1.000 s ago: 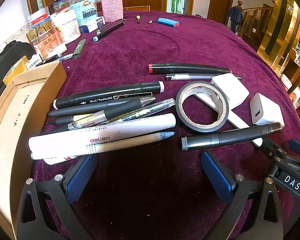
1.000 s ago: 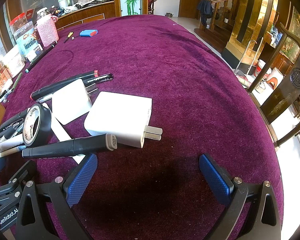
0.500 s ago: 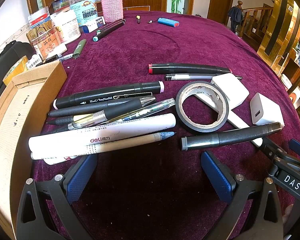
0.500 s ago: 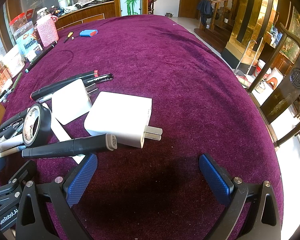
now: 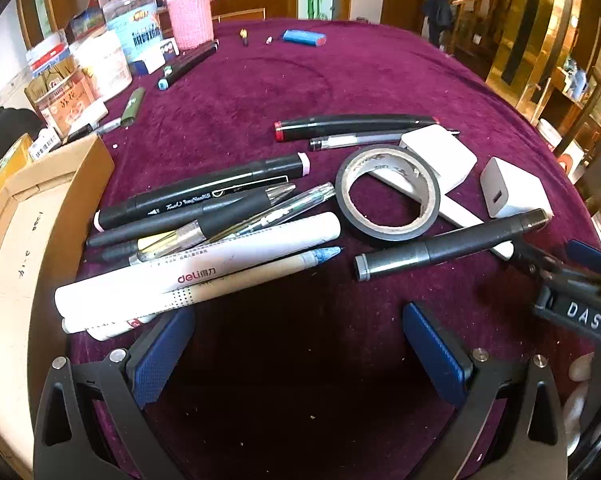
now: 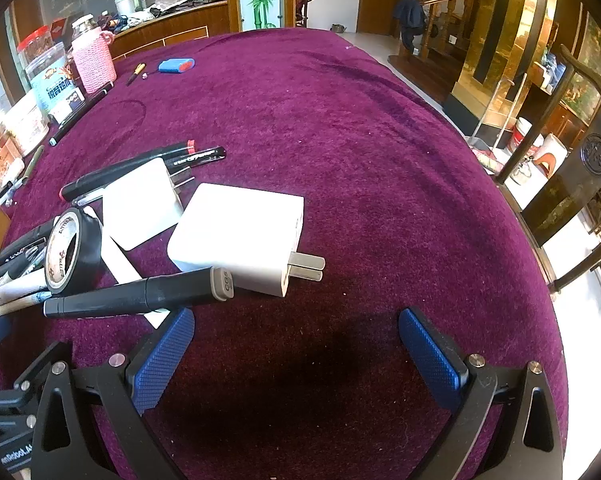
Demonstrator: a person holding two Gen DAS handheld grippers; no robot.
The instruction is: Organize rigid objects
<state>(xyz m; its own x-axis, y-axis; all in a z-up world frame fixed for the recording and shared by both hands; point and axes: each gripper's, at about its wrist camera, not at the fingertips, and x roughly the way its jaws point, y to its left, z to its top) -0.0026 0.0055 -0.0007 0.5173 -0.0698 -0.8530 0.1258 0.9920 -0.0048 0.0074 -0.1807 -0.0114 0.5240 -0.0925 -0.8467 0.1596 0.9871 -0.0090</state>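
White, hard-plastic square charger (image 6: 236, 236) near the table's (image 6: 360, 128) near edge looks light, slippery; grip its flat sides—both grippers (image 5: 300, 354) (image 6: 296, 354) gape empty.

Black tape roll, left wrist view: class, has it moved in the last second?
No. The black tape roll lies in the same spot, leaning over the white strip beside the white charger, as in the earlier pictures.
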